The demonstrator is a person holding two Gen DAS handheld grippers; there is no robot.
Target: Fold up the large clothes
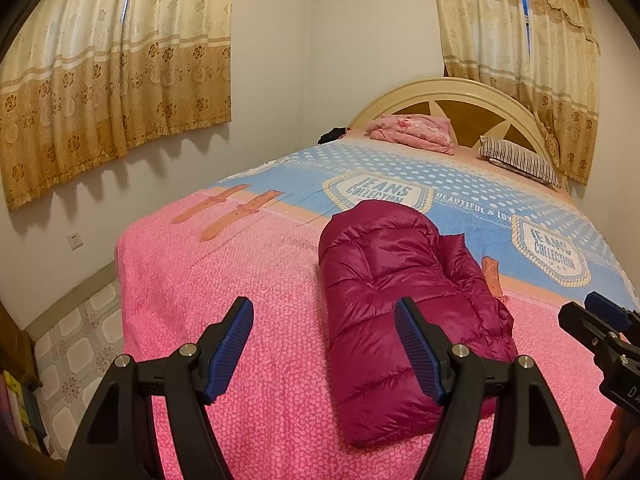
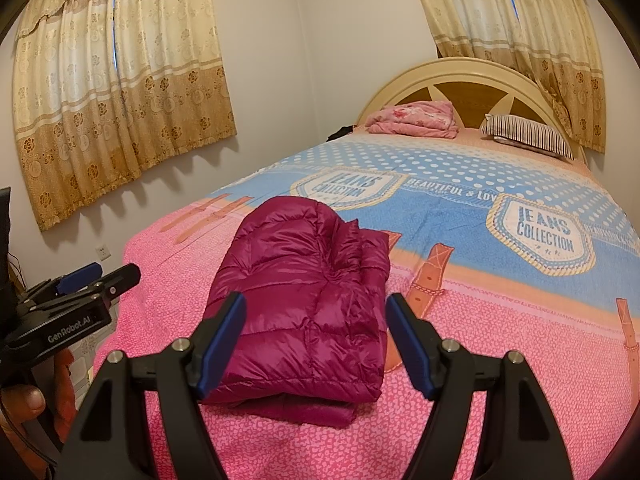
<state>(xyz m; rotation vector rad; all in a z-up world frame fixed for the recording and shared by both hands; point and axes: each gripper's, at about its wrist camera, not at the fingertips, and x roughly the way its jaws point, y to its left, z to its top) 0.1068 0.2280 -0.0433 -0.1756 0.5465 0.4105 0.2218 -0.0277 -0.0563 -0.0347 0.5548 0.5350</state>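
Nearest the right wrist camera, the right gripper (image 2: 316, 312) stands wide apart with nothing between its blue pads (image 2: 222, 344), poised above the pink near end of the bedspread (image 2: 280, 440). Just beyond and between its fingers lies the folded magenta puffer jacket (image 2: 304, 292), a compact bundle whose near edge shows stacked layers; its underside and any sleeves are tucked out of sight. The left gripper (image 1: 324, 320) is likewise wide and empty, and from it the jacket sits ahead and to the right, partly hidden behind the right-hand finger. Each gripper shows at the rim of the other's view, cut off by the frame edge; beneath the left gripper in the right wrist view, part of a hand (image 2: 20, 404) is visible, mostly cropped. Farther ahead of both grippers the bedspread turns blue with "JEANS COLLECTION" badges (image 2: 540, 236), the lettering beyond them cut short by fisheye bending. At the far end rest a folded pink blanket (image 2: 416, 120) and a striped pillow (image 2: 528, 136) against the arched headboard (image 2: 460, 68), whose right side is covered by a curtain (image 2: 520, 40). A dark item (image 2: 342, 132) left of the blanket is too small to identify.
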